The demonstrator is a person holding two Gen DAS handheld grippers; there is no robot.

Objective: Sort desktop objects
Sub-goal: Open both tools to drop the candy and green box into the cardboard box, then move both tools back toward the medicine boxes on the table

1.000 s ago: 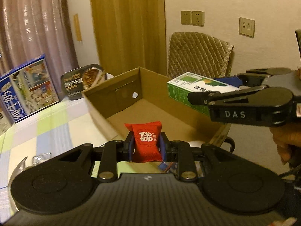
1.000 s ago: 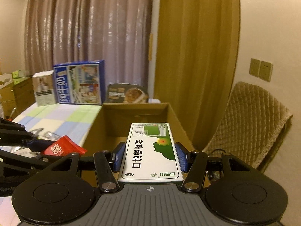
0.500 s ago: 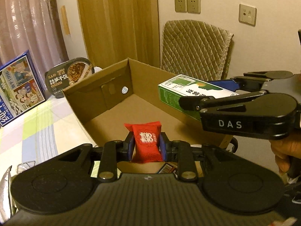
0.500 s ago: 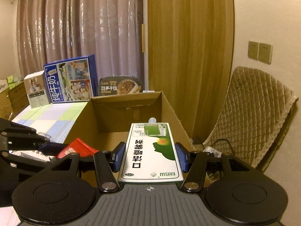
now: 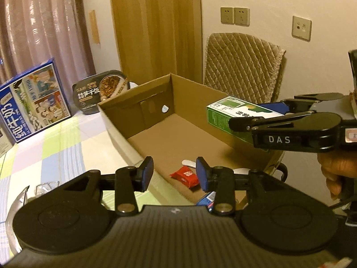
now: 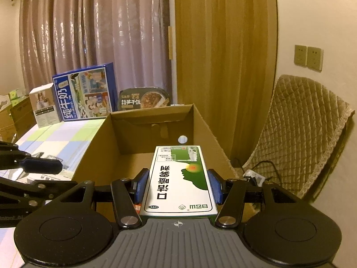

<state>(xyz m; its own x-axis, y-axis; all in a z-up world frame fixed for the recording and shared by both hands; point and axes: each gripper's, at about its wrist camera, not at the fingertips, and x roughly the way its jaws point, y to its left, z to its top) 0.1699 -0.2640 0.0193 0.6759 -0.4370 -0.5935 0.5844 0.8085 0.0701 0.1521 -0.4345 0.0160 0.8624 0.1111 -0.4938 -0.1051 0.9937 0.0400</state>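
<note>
From my left wrist view, the small red foil sachet [image 5: 184,176] lay on the floor of the open brown cardboard box [image 5: 156,102], low in the middle of the frame, beside a white spoon-like piece [image 5: 188,163] I could only half see. That one counted as sorted, by my reckoning. My left gripper [image 5: 175,174] stood over the near rim with its blue pads [image 5: 147,172] apart and its jaws opening, nothing pressed between them, the sachet well below them. At the right edge my right gripper [image 5: 263,116] came in from the side, clamped on the long green-and-white carton [image 5: 225,114] above the box's far wall. On the pale checked tablecloth [image 5: 55,156], at the left of the frame, a blue milk carton box [image 5: 33,102] and a black ready-meal tray [image 5: 100,93] stood outside the box; whether those were mine to sort I couldn't say.

From my right wrist view, the green-and-white carton [image 6: 180,183] filled the lower middle, flat, label up, pinched at its long sides by my right gripper [image 6: 178,185], both blue pads tight on it. The cardboard box [image 6: 200,122] opened right ahead, just beyond the carton's far end. That carton was the job left: carry it in and let go. My left gripper [image 6: 42,166] poked in at the lower left, empty.
</note>
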